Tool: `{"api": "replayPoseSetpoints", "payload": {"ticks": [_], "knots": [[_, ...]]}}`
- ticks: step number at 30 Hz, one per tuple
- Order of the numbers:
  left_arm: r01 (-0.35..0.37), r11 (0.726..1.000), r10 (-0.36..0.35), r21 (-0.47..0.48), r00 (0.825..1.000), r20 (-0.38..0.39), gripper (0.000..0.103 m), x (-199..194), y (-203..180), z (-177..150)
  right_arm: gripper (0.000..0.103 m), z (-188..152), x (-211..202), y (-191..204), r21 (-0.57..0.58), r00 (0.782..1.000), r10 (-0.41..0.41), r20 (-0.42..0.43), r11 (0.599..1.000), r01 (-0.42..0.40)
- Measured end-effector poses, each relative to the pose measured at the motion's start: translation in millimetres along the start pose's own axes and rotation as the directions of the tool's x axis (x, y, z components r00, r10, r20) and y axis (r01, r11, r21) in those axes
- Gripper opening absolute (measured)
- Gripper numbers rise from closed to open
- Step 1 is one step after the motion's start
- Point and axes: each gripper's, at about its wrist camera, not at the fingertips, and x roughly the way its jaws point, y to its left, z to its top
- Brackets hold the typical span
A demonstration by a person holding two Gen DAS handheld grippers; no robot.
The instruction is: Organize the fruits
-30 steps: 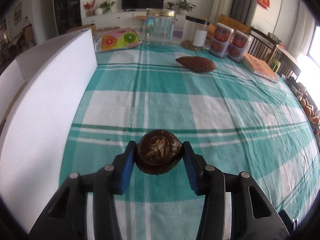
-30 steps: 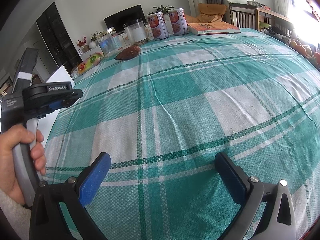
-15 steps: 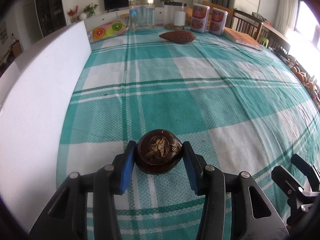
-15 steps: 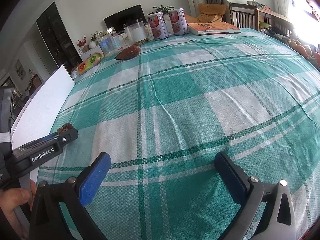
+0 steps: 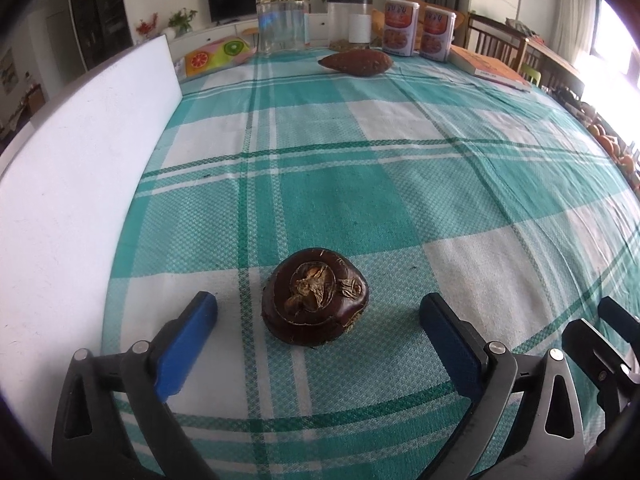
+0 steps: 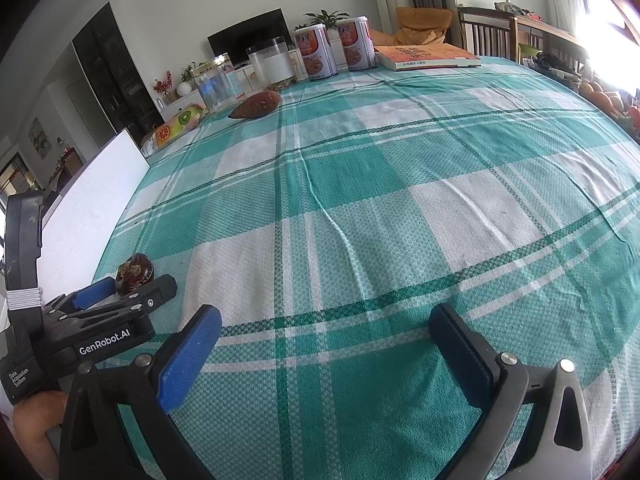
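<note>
A dark brown round fruit [image 5: 315,298] lies on the green checked tablecloth between the spread fingers of my left gripper [image 5: 318,314], which is open and clear of it on both sides. It also shows in the right wrist view [image 6: 134,273], beside the left gripper [image 6: 120,294]. A reddish sweet potato [image 5: 356,62] lies far back on the table, also in the right wrist view [image 6: 256,105]. My right gripper [image 6: 326,338] is open and empty over the cloth near the front edge.
A white foam board [image 5: 80,168] stands along the table's left edge. At the back are a clear jar [image 5: 281,20], a second jar [image 5: 351,22], two cans [image 5: 418,31], a fruit-print pack [image 5: 216,54] and a book [image 5: 492,68].
My left gripper came down to the cloth near the front left, then opened and let go of the brown fruit, which now rests on the table. The right gripper has stayed still.
</note>
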Motion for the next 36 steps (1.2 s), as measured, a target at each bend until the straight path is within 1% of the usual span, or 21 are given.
{"api": "replayPoseSetpoints", "payload": {"ticks": [15,18,19,20,22,23,24,26,28,30,33,35,36], "knots": [[0.000,1.000,0.000,0.000,1.000,0.000,0.102,-0.1,-0.1,-0.2,0.103,0.0,-0.2,0.3,-0.002,1.000,-0.002,-0.001,1.000,0.002],[0.000,1.000,0.000,0.000,1.000,0.000,0.103,-0.1,-0.1,-0.2,0.103,1.2,-3.4,-4.4,-0.007,1.000,0.015,-0.020,1.000,-0.015],[0.000,1.000,0.000,0.000,1.000,0.000,0.102,0.1,-0.3,-0.1,0.103,3.9,-8.9,-9.8,0.021,1.000,0.001,-0.008,1.000,-0.001],[0.001,1.000,-0.001,0.000,1.000,0.001,0.102,-0.2,-0.1,-0.3,0.103,9.2,-17.7,-17.3,0.051,0.999,-0.001,0.035,0.999,-0.001],[0.000,1.000,0.000,0.000,1.000,0.001,0.102,-0.1,-0.4,-0.2,0.103,30.5,-29.6,-29.4,0.049,0.993,0.013,0.115,0.999,-0.019],[0.000,1.000,0.000,0.001,1.000,0.001,0.102,-0.2,-0.3,-0.2,0.103,47.4,-28.4,-32.1,0.020,0.993,0.006,0.122,1.000,-0.008],[0.000,1.000,0.000,0.000,1.000,0.001,0.102,-0.2,-0.2,-0.2,0.103,66.4,-21.9,-34.3,-0.017,0.994,0.001,0.106,1.000,0.001],[0.000,1.000,0.000,0.000,1.000,0.001,0.102,-0.3,-0.3,-0.2,0.103,106.8,-1.1,-35.9,-0.104,0.998,0.016,0.066,0.995,-0.009],[0.000,1.000,0.000,0.001,1.000,0.001,0.102,-0.2,-0.5,-0.2,0.103,142.7,21.1,-31.0,-0.193,0.998,0.022,0.061,0.981,-0.010],[0.001,1.000,-0.001,0.000,1.000,0.001,0.102,-0.3,-0.4,-0.3,0.103,176.2,50.2,-21.8,-0.240,0.997,0.066,0.028,0.969,-0.057],[0.000,1.000,0.000,0.000,1.000,0.001,0.102,-0.3,-0.4,-0.3,0.103,220.0,101.5,4.7,-0.277,0.987,0.151,-0.050,0.948,-0.159],[0.000,1.000,0.000,0.000,1.000,0.001,0.102,0.0,-0.6,-0.2,0.103,242.2,135.1,31.6,-0.330,0.981,0.166,-0.102,0.925,-0.191],[0.000,1.000,0.000,0.000,1.000,0.001,0.102,-0.1,-0.4,-0.3,0.103,249.8,149.7,47.4,-0.371,0.981,0.159,-0.114,0.909,-0.190]]}}
